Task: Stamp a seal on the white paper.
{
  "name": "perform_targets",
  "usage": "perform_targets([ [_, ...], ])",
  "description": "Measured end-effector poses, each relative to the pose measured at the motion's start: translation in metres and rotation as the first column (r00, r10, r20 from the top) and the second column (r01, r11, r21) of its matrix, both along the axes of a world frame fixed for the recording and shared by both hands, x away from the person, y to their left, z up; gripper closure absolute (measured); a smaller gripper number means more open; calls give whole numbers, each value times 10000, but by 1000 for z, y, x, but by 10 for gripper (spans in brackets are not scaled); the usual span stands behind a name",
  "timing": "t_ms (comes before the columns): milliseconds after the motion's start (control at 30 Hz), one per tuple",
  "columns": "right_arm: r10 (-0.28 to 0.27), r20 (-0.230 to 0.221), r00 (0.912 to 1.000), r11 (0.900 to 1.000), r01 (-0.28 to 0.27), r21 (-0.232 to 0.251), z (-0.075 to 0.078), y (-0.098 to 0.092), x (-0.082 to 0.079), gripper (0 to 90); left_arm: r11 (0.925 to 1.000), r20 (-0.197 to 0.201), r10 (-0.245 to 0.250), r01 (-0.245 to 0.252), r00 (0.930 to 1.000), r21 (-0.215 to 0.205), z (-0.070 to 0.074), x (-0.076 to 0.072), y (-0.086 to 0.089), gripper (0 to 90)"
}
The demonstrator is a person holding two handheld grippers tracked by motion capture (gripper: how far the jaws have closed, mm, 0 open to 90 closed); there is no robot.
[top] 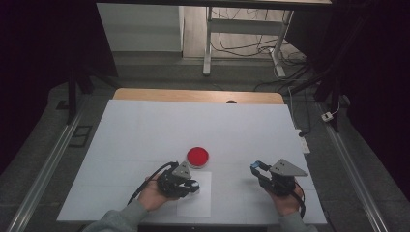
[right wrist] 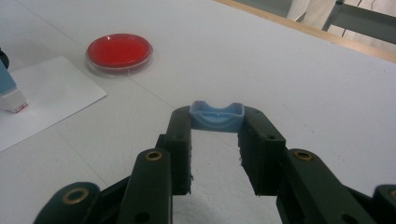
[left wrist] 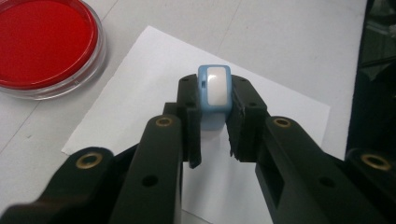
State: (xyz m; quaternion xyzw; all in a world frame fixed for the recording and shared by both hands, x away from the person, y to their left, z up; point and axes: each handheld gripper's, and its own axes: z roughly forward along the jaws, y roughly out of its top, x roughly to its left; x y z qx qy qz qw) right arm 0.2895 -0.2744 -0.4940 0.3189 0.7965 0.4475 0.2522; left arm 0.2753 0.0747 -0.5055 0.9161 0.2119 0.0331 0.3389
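Note:
My left gripper (left wrist: 214,95) is shut on a small blue stamp with a white face (left wrist: 215,86). It holds the stamp over a white sheet of paper (left wrist: 149,74). In the right gripper view the stamp (right wrist: 10,95) stands with its reddish end down on the paper (right wrist: 56,91). My right gripper (right wrist: 217,122) is shut on a blue cap (right wrist: 217,116), held just above the table. A round red ink pad (top: 197,156) lies just beyond the left gripper (top: 192,185). The right gripper (top: 257,169) is off to the right of the pad.
A white cover (top: 145,130) lies over the table, with a wooden strip (top: 193,95) bare at the far edge. Metal rails run along both sides on the floor. A desk frame and cables (top: 241,46) stand beyond the table.

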Motion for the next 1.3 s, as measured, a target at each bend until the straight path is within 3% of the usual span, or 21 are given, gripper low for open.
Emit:
perform_targets([
  [433, -4, 21, 10000, 10000, 4, 35, 0, 0, -1, 651, 9988, 283, -20, 6, 9996, 480, 2, -5, -5, 764],
  [1300, 1, 47, 10000, 10000, -1, 33, 1, 0, -1, 651, 9986, 439, 83, -106, 9990, 516, 0, -8, -6, 765],
])
